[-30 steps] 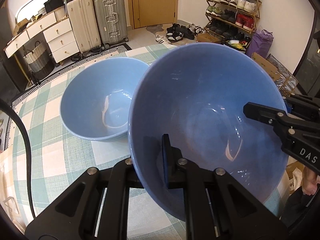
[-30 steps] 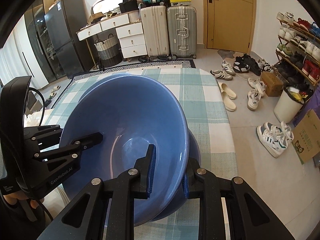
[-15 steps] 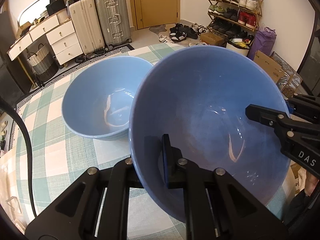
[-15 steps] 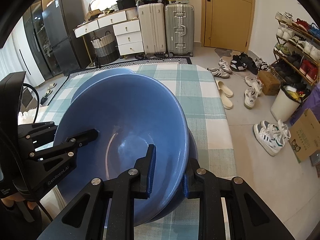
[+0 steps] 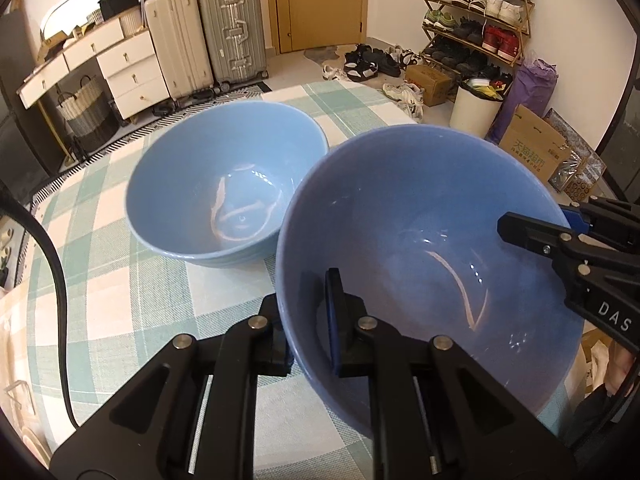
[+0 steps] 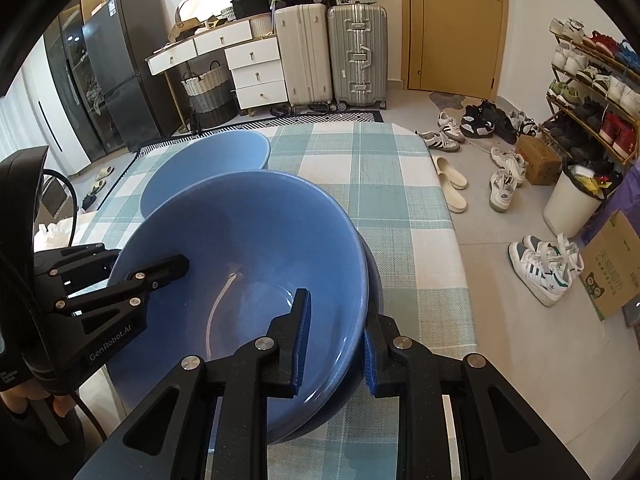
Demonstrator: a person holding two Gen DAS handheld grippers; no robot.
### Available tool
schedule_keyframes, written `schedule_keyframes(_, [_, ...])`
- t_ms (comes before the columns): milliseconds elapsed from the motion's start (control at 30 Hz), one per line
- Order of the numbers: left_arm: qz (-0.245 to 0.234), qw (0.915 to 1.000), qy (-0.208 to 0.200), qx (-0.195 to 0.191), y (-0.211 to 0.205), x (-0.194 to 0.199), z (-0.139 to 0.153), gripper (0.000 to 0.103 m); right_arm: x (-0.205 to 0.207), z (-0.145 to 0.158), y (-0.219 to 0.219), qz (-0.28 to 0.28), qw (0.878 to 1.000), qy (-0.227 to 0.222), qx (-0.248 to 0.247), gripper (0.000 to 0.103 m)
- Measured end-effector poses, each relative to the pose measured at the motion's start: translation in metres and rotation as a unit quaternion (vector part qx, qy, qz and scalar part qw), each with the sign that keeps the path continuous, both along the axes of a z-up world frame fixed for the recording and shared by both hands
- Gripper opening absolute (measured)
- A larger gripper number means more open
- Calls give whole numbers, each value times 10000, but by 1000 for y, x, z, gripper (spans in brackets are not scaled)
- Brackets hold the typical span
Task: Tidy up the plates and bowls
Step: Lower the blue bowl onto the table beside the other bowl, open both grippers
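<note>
Both my grippers hold one light blue bowl (image 5: 420, 240) (image 6: 248, 248) low over the checked tablecloth. My left gripper (image 5: 306, 312) pinches its near wall, one finger inside and one outside; its jaws are opening slightly, pads still on the wall. My right gripper (image 6: 336, 340) is shut on the opposite rim, together with a darker blue dish (image 6: 348, 396) nested under the bowl. Each gripper shows in the other view: the right gripper (image 5: 532, 232), the left gripper (image 6: 160, 276). A second light blue bowl (image 5: 224, 184) (image 6: 208, 164) stands upright just beyond, apart from the held one.
The table (image 6: 380, 184) ends close on the right, with floor below holding shoes (image 6: 540, 264), a white bin (image 6: 572, 204) and a cardboard box (image 6: 608, 272). A black cable (image 5: 52, 260) hangs at the left. Suitcases and drawers stand past the far edge.
The held bowl has drawn back from the second bowl, whose rim it overlapped before; a gap of cloth now shows between them. Both grippers keep their grip.
</note>
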State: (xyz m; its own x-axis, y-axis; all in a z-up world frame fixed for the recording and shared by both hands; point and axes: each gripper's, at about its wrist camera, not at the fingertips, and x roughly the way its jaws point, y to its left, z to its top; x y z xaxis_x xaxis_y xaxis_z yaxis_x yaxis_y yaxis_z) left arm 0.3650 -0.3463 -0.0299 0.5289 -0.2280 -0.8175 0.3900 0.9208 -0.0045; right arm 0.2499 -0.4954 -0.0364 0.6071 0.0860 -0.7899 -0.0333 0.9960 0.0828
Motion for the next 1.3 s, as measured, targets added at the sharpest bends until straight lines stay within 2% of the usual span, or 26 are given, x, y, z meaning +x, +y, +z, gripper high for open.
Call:
schedule_keyframes(167, [-6, 9998, 171, -127, 1, 4, -7, 15, -1, 0, -2, -70, 10000, 13, -35, 23])
schedule_keyframes(400, [97, 9995, 187, -243, 10, 8, -9, 22, -5, 4, -8, -257, 9996, -19, -130, 26])
schedule_keyframes(433, [112, 9994, 187, -250, 12, 8, -9, 23, -5, 5, -9, -271, 9996, -26, -119, 29])
schedule_keyframes(500, [88, 9991, 191, -365, 13, 11, -8, 32, -7, 7, -10, -284, 9995, -66, -78, 39])
schedule_keyframes(533, [88, 9991, 194, -362, 14, 11, -8, 33, -9, 9, -10, -278, 9995, -96, -66, 46])
schedule_keyframes(567, [100, 9992, 182, -330, 15, 11, -8, 34, -11, 11, -10, -259, 9996, -120, -50, 49])
schedule_keyframes(700, [126, 9991, 164, -380, 19, 9, -5, 52, -14, 17, -10, -245, 9995, -169, -53, 56])
schedule_keyframes(767, [93, 9988, 171, -440, 22, 8, -4, 60, -16, 20, -9, -231, 9995, -211, -38, 66])
schedule_keyframes(867, [99, 9985, 150, -523, 29, 6, -2, 73, -18, 25, -3, -98, 9997, -238, -35, 69])
schedule_keyframes(933, [115, 9984, 153, -537, 31, 3, -1, 74, -19, 29, 3, -12, 9997, -244, -45, 71])
schedule_keyframes(1067, [221, 9984, 109, -501, 42, -2, 3, 77, -20, 36, 13, 165, 9994, -305, 37, 86])
schedule_keyframes(1300, [381, 9966, -6, -736, 63, -4, 14, 84, -15, 45, 30, 326, 9988, -354, -12, 92])
